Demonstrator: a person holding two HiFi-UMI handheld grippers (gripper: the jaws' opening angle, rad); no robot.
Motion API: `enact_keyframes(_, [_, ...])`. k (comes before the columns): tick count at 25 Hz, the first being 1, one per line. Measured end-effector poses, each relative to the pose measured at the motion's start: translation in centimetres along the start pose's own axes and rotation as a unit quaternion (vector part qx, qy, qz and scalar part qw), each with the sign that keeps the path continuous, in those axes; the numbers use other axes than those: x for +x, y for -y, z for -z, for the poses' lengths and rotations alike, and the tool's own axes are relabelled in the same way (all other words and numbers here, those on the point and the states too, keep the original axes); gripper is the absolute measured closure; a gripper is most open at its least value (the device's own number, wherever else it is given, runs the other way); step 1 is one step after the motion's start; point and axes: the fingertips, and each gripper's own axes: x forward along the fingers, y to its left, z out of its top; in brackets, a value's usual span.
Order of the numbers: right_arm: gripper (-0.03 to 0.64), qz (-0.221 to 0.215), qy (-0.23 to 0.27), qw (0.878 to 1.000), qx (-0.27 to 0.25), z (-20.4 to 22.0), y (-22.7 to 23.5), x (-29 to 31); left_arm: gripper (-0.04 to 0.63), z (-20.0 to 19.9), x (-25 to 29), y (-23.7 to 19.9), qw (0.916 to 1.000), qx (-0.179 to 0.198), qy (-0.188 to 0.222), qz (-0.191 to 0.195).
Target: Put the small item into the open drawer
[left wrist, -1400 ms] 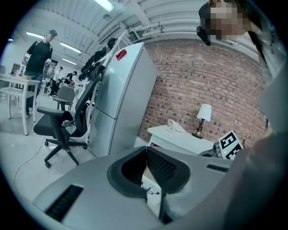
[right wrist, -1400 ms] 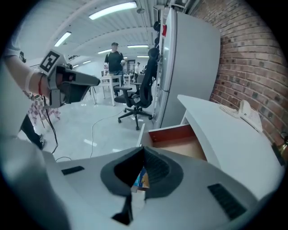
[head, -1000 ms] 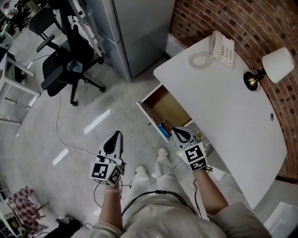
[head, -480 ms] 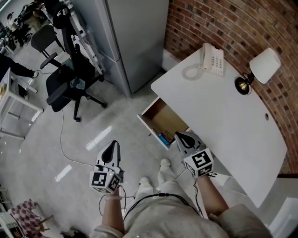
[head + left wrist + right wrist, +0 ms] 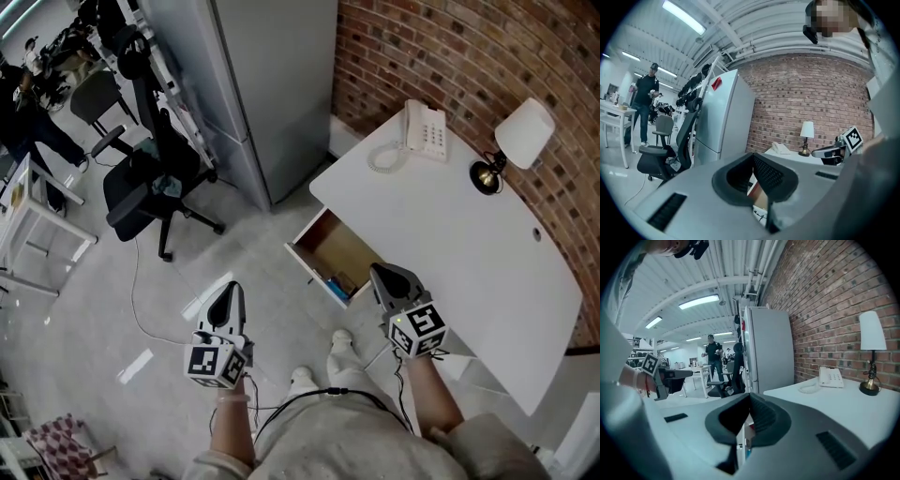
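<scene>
1. Hidden or unclear: a small blue item [image 5: 337, 282] lies in the near corner of the open drawer [image 5: 312, 274]. Its shape is too small to read in the head view. The right gripper view shows only a blue sliver under the jaws. The back of the drawer is cut off under the desk [image 5: 469, 253].
2. Right gripper [image 5: 380, 272]: its jaws are pressed together at the tip and nothing is between them. It hovers just beside the drawer's desk-side edge, apart from the blue item.
3. Left gripper [image 5: 232, 287]: its jaws also meet tip to tip and are empty. It is held over the floor, well apart from the drawer.
4. Materials: the drawer has a bare wood-coloured interior and a white front. The desk top is smooth and white with a curved outline. Both grippers have grey shells and dark ribbed pads [image 5: 766, 172].
5. On the desk's far end stand a white corded telephone [image 5: 424, 129] and a lamp [image 5: 523, 136] with a white shade and brass-coloured base, against a red brick wall [image 5: 450, 47].
6. Beyond the drawer are a tall grey cabinet [image 5: 272, 84] and a black office chair [image 5: 150, 183].
</scene>
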Motion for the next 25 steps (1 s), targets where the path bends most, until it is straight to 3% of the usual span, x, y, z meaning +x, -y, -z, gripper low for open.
enact_keyframes(25, [0.612, 0.013, 0.078, 0.997, 0.001, -5.6, -0.2, -2.3, 0.589, -4.5, -0.9, -0.9, 0.9987, 0.017, 0.049, 0.000])
